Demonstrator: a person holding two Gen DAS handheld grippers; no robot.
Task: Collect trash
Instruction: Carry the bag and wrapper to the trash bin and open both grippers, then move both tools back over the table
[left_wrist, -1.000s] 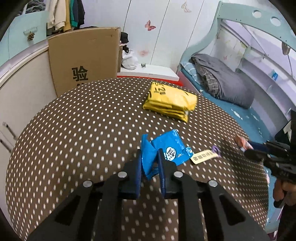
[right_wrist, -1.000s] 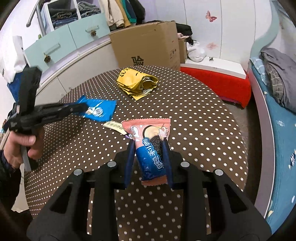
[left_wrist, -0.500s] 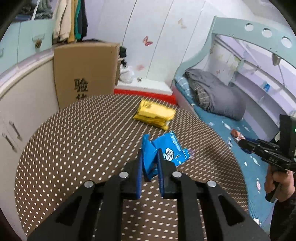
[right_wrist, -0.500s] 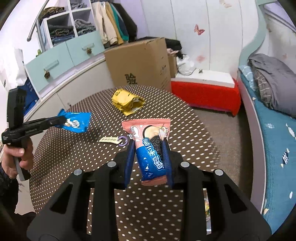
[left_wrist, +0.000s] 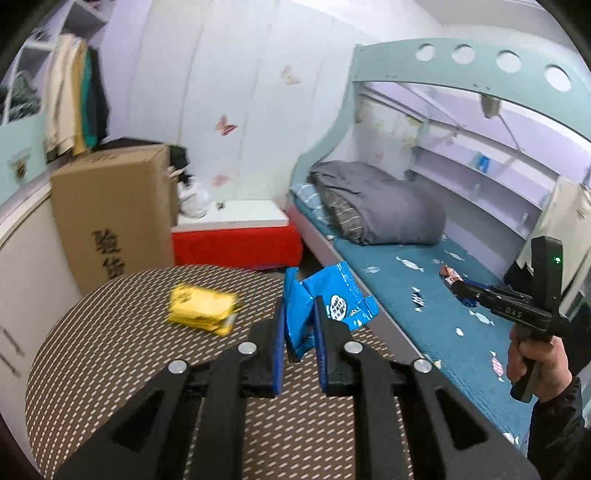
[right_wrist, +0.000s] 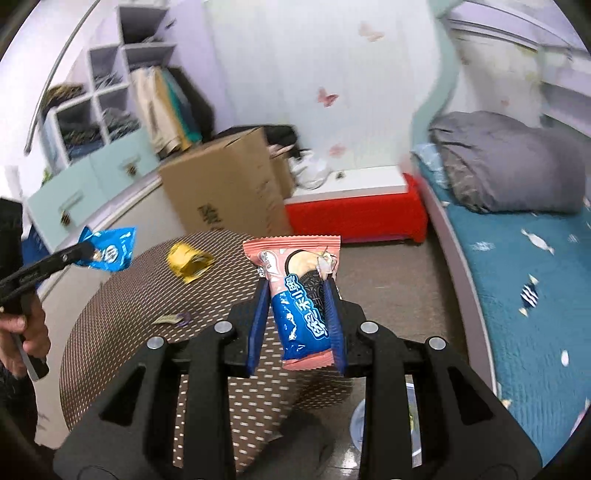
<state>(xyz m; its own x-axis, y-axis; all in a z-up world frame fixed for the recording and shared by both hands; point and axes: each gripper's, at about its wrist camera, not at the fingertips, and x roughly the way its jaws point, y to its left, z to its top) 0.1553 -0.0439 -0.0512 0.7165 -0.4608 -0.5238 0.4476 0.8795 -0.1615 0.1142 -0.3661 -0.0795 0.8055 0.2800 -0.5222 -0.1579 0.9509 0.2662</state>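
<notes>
A bedroom holds a round table (left_wrist: 122, 354) with a brown dotted cover, a bunk bed (left_wrist: 417, 295) to one side and a cardboard box (left_wrist: 110, 210) behind. The left gripper (left_wrist: 298, 317) is clamped on a crumpled blue wrapper (left_wrist: 328, 295) raised above the table's far edge, and the right gripper (right_wrist: 297, 295) pinches a pink and blue snack wrapper (right_wrist: 299, 291) upright, also off the surface. A yellow packet (left_wrist: 201, 308) and a small paper tag (right_wrist: 171, 318) lie on the table, well apart.
</notes>
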